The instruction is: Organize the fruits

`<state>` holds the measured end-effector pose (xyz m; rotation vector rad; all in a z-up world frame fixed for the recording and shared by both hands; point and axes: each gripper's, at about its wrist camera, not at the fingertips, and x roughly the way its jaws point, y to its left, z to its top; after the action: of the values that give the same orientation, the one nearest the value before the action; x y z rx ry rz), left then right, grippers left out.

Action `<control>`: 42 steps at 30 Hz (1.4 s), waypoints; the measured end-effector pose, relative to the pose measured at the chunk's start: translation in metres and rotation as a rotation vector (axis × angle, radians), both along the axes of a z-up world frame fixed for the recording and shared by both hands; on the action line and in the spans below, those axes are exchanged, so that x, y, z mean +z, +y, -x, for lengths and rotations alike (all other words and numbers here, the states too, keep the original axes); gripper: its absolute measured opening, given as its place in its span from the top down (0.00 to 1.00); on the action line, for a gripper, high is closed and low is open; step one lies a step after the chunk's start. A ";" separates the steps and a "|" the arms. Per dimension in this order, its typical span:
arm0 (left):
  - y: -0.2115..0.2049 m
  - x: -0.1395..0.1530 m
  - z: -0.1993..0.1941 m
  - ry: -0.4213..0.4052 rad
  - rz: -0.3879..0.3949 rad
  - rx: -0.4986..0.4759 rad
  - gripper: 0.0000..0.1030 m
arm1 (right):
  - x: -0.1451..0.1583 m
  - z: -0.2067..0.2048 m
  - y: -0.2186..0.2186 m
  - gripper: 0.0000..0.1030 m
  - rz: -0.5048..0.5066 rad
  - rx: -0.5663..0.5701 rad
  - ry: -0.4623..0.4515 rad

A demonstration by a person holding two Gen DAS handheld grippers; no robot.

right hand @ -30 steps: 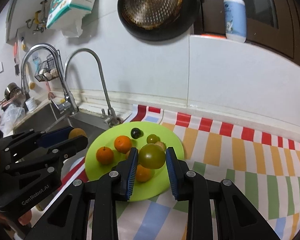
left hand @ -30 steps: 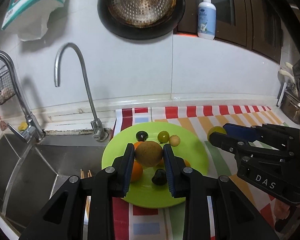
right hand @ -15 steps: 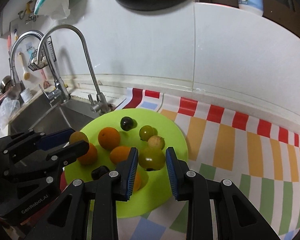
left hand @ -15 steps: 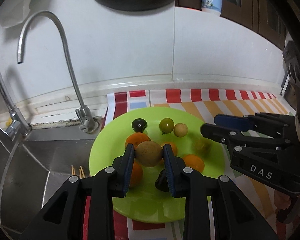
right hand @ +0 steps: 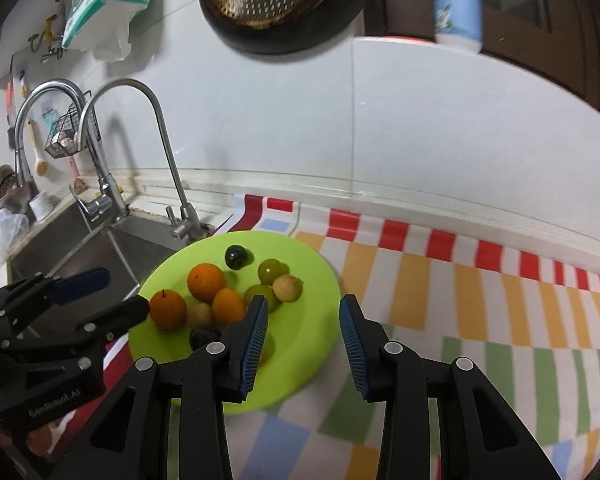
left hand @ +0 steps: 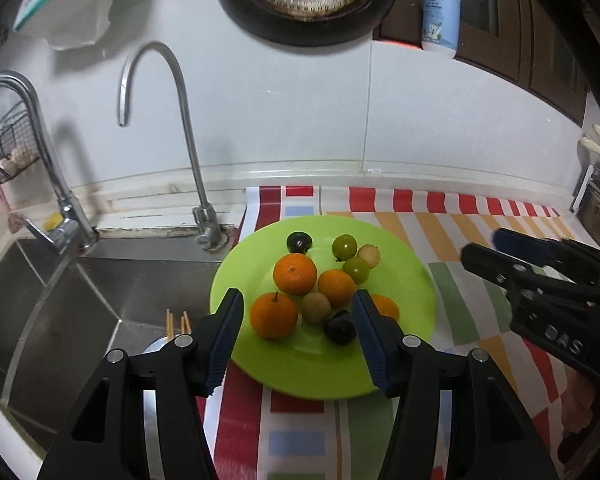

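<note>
Both the left gripper (left hand: 298, 334) and right gripper (right hand: 303, 334) are opening, fingers apart and empty, above the green plate (left hand: 412, 280) of fruits (left hand: 295, 273).

"DAS" in pale raised letters on the black right tool (left hand: 480, 246) body, seen from the left wrist. "GenRobot.AI" on the black left tool (right hand: 100, 294) body, from the right wrist. Blue-white pump bottle (left hand: 440, 12) label: unreadable.

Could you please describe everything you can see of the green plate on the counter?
The green plate is round, shallow and lime-coloured, and looks like plastic. It lies flat on the striped cloth beside the sink. It carries oranges, small green, tan and dark fruits, grouped towards its back and middle. Its near part is bare.
</note>
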<state>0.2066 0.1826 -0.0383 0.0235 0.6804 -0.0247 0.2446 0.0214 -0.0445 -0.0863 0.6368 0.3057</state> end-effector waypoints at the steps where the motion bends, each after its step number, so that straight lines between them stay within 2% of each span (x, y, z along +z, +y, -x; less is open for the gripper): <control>1: 0.000 0.004 0.005 -0.007 -0.002 0.005 0.41 | 0.003 0.006 -0.002 0.54 -0.003 -0.008 -0.005; 6: -0.001 0.023 0.028 -0.070 -0.014 -0.015 0.29 | 0.016 0.041 -0.010 0.52 -0.011 -0.073 -0.026; 8: -0.001 0.027 0.037 -0.092 -0.021 -0.034 0.28 | 0.020 0.054 -0.013 0.40 -0.015 -0.106 -0.033; 10: -0.001 0.031 0.047 -0.110 -0.022 -0.064 0.23 | 0.024 0.069 -0.015 0.37 -0.016 -0.149 -0.053; 16: -0.003 0.039 0.073 -0.130 -0.030 -0.125 0.20 | 0.033 0.113 -0.019 0.31 -0.007 -0.260 -0.091; 19: -0.006 0.043 0.089 -0.141 -0.032 -0.132 0.15 | 0.037 0.133 -0.021 0.30 0.002 -0.285 -0.105; 22: -0.010 0.049 0.106 -0.164 -0.033 -0.118 0.13 | 0.042 0.149 -0.025 0.22 -0.004 -0.302 -0.116; 24: -0.013 0.052 0.117 -0.179 -0.034 -0.104 0.13 | 0.047 0.160 -0.030 0.22 -0.012 -0.309 -0.129; 30: -0.022 0.062 0.153 -0.206 -0.040 -0.075 0.01 | 0.055 0.189 -0.046 0.18 -0.033 -0.322 -0.127; 42: -0.034 0.071 0.202 -0.224 -0.033 -0.051 0.00 | 0.063 0.241 -0.058 0.18 -0.009 -0.311 -0.169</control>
<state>0.0043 0.1483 0.0328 0.0749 0.4564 -0.0593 0.0038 -0.0368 0.0184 -0.0036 0.4723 0.0000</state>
